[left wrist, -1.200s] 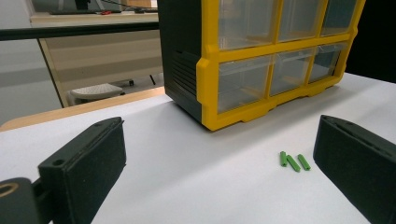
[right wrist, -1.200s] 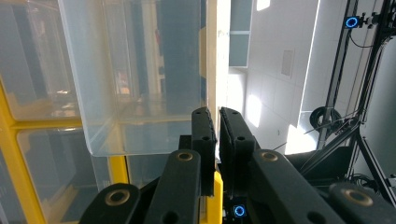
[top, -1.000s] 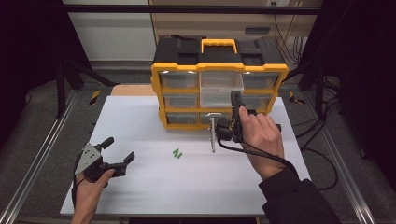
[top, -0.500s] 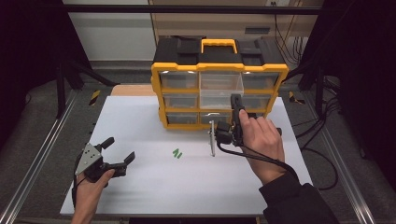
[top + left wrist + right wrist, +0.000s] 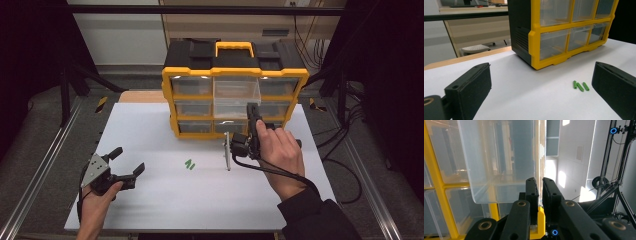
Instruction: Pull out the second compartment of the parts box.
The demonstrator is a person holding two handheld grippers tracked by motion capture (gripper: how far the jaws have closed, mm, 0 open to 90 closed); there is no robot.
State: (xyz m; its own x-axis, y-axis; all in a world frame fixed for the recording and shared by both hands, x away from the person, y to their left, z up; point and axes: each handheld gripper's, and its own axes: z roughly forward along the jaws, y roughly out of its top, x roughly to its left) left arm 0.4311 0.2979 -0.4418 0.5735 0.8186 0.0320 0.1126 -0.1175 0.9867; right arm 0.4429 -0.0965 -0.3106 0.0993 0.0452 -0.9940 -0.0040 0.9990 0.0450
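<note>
A yellow and black drawer cabinet [image 5: 200, 50] stands at the back of the white table top [image 5: 165, 200]. Its upper middle clear drawer [image 5: 235, 92] is pulled partly out. My right gripper [image 5: 253, 109], turned on its side, is shut on the thin front edge of that clear drawer [image 5: 499, 157], which runs between the pads of my right gripper [image 5: 539, 181]. Three small green pieces [image 5: 189, 164] lie on the table in front of the cabinet. At the near left my left gripper [image 5: 127, 161] stands wide open, low over the table. The green pieces [image 5: 580, 85] lie ahead of my left gripper [image 5: 543, 75], toward its right jaw, with nothing between the jaws.
The cabinet [image 5: 535, 45] has several other clear drawers, all pushed in. Metal rails [image 5: 40, 170] run along both sides of the table, and cables [image 5: 345, 150] lie at the right. A wooden desk edge [image 5: 469, 57] shows behind the white top.
</note>
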